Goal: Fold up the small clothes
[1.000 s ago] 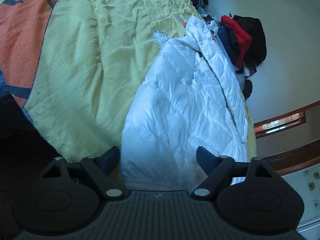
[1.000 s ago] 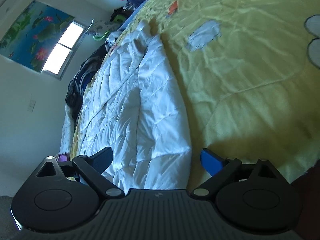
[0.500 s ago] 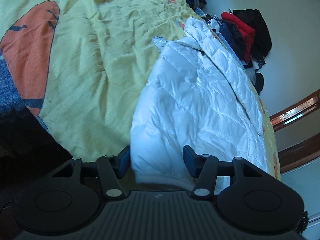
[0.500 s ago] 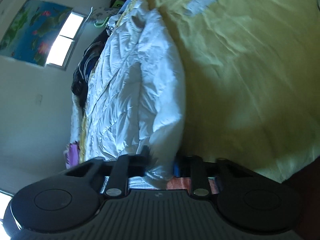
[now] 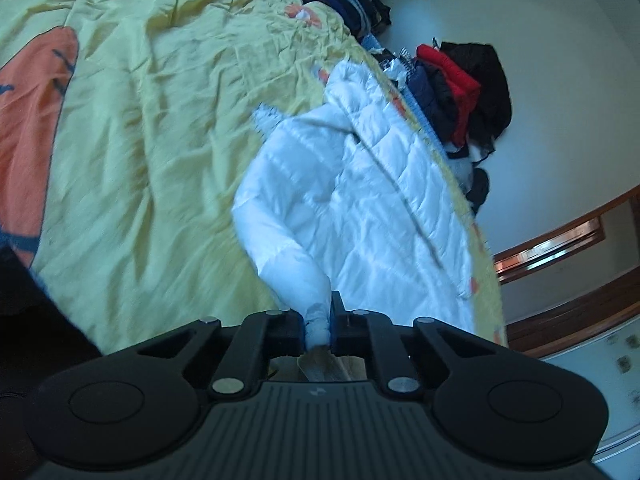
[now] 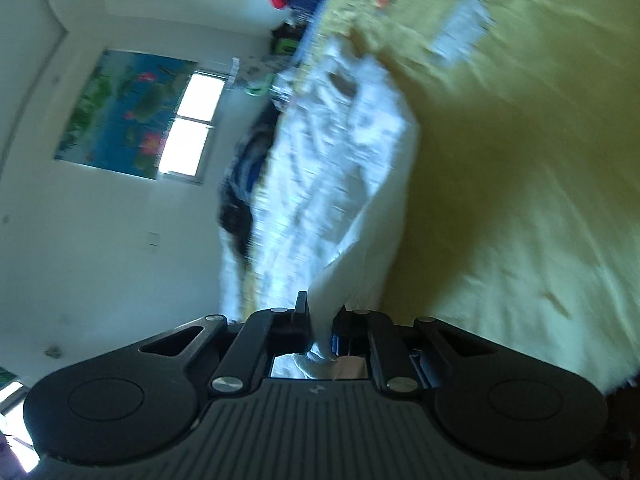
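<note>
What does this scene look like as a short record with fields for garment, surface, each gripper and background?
garment: white puffer jacket, partly lifted at its near edge
surface: yellow bedspread
left gripper: shut on the jacket's edge
right gripper: shut on the jacket's edge
background: pile of dark and red clothes; window

Daylit, cool bluish cast in both views. Brightest source: window [image 6: 192, 128], blown out to plain white. Sheen on white jacket [image 5: 360, 208]; soft shadow beside it on yellow bedspread [image 6: 520, 160]. Heavy motion blur across right wrist view (jacket quilting smeared), lighter blur in left. Strong fisheye bending at edges, corners dark. Near black gripper bodies dim, underexposed.
</note>
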{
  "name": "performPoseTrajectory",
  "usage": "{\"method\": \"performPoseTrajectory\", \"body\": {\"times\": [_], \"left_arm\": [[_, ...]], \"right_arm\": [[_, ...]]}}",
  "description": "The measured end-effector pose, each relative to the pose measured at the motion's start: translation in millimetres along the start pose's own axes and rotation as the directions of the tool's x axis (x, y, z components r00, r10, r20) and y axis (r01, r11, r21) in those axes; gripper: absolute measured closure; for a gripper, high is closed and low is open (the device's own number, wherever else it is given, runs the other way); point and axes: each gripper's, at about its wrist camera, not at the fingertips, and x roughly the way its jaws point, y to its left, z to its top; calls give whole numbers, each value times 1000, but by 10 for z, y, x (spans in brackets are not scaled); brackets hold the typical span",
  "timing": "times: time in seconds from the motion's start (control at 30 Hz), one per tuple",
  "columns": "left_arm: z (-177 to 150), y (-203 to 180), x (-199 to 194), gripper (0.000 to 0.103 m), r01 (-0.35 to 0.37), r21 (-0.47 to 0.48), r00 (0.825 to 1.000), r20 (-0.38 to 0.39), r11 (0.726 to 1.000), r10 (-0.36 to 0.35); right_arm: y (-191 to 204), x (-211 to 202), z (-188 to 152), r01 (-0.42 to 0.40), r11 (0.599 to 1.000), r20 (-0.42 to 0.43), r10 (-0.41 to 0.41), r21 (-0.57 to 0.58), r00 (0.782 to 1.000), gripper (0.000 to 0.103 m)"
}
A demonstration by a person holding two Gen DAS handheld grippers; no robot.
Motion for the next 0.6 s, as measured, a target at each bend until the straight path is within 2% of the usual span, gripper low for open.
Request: {"method": "performPoseTrajectory", "body": {"times": [0.1,0.33,0.47,0.6], "left_arm": [[134,-84,-42,92,6,15,1000,17,1000,-6],[579,-484,-48,92,55,117,993,96,992,-66],[920,-709,145,93,51,167,988,134,985,-74],[1340,-855,486,93,54,140,987,139,989,-74]], "right_arm": [[119,53,111,-28,999,3,28,-21,1000,89],[421,232,475,-109,990,20,111,-84,994,89],[638,410,843,-148,979,42,155,-137,987,89],[795,698,1272,-170,972,56,181,-164,982,89]]}}
